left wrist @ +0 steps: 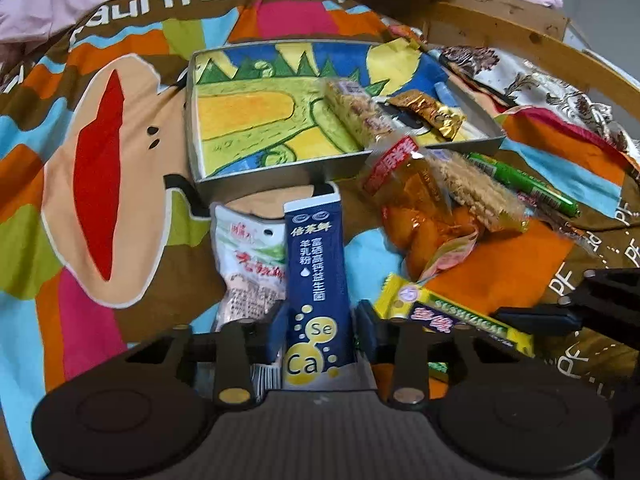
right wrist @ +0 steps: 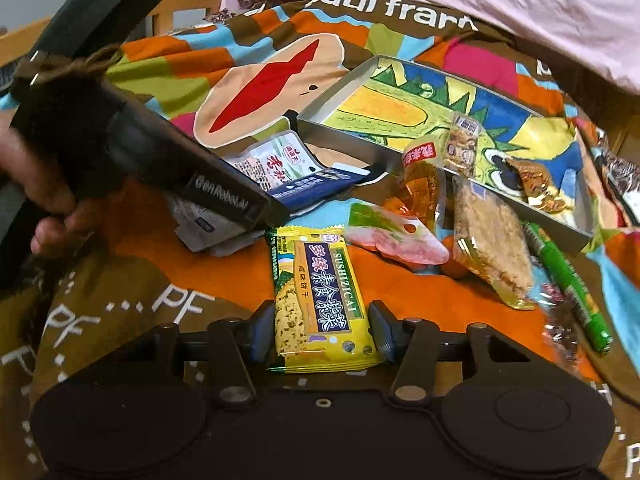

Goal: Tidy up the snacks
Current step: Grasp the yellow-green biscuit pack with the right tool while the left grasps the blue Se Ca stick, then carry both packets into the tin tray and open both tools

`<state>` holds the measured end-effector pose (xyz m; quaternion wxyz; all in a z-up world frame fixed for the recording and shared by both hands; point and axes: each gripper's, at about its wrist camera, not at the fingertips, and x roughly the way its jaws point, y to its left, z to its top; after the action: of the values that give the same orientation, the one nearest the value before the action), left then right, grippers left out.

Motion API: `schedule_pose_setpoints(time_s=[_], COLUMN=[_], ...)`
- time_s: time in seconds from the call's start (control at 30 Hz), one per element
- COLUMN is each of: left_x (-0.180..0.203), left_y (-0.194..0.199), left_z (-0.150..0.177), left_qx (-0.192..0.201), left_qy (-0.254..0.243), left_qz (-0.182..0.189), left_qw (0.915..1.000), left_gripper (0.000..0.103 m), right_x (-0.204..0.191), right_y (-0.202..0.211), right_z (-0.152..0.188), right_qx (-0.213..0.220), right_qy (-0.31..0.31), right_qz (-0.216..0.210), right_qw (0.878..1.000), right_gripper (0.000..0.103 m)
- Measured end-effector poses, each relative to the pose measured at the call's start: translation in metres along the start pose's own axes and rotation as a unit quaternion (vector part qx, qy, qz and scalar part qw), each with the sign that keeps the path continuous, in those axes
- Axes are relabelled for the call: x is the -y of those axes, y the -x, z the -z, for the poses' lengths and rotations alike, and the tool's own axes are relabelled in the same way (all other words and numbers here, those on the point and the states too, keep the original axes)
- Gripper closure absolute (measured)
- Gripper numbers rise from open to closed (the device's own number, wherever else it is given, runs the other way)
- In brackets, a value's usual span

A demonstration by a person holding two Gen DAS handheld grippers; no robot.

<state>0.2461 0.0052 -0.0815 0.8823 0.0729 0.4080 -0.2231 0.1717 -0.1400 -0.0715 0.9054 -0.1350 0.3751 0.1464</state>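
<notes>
My left gripper point(left wrist: 318, 330) has its fingers close against both sides of a dark blue sachet point(left wrist: 316, 280) marked "Se Ca", which lies over a white packet point(left wrist: 248, 268). My right gripper point(right wrist: 320, 330) is open around a yellow cracker packet point(right wrist: 316, 292), with small gaps at its sides; that packet also shows in the left wrist view point(left wrist: 440, 316). A shallow metal tin point(left wrist: 200, 184) with a dinosaur drawing inside holds a grain bar point(left wrist: 356, 112) and a gold-wrapped snack point(left wrist: 432, 114). The tin also shows in the right wrist view point(right wrist: 340, 130).
Loose snacks lie in front of the tin on the patterned bedspread: an orange packet point(left wrist: 416, 216), a crumbly bar point(left wrist: 480, 188), a green stick point(left wrist: 528, 184) and a pink-white packet point(right wrist: 396, 236). A wooden bed rail point(left wrist: 520, 36) runs behind. The left hand-held gripper body point(right wrist: 132, 148) crosses the right view.
</notes>
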Motion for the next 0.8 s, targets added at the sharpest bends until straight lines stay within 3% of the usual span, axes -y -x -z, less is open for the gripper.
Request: schedule_pose_setpoints(time_s=[0.17, 0.3, 0.37, 0.43, 0.57, 0.63, 0.8], left_x=[-0.004, 0.002, 0.002, -0.002, -0.010, -0.007, 0.001], left_y=[0.009, 0.017, 0.017, 0.013, 0.006, 0.005, 0.007], left_z=[0.000, 0.006, 0.007, 0.005, 0.000, -0.001, 0.000], left_qx=[-0.026, -0.039, -0.037, -0.039, -0.029, -0.030, -0.036], left_qy=[0.041, 0.020, 0.020, 0.037, 0.061, 0.050, 0.030], left_qz=[-0.005, -0.015, -0.014, -0.013, 0.007, 0.004, -0.006], left_qw=[0.9988, 0.9989, 0.9990, 0.9985, 0.9977, 0.9983, 0.9989], left_gripper=[0.068, 0.067, 0.064, 0.054, 0.054, 0.055, 0.067], right_x=[-0.001, 0.010, 0.015, 0.019, 0.016, 0.013, 0.006], right_y=[0.002, -0.006, -0.008, -0.012, -0.016, -0.015, -0.010], right_z=[0.001, 0.002, 0.001, 0.001, 0.001, 0.001, 0.002], right_qx=[0.003, -0.006, -0.003, -0.001, 0.001, 0.000, 0.008], right_qy=[0.004, -0.040, -0.059, -0.072, -0.065, -0.053, -0.027], right_qz=[0.000, -0.025, -0.037, -0.045, -0.046, -0.043, -0.027], right_qw=[1.000, 0.999, 0.998, 0.996, 0.997, 0.998, 0.999], right_gripper=[0.051, 0.048, 0.047, 0.044, 0.045, 0.050, 0.051])
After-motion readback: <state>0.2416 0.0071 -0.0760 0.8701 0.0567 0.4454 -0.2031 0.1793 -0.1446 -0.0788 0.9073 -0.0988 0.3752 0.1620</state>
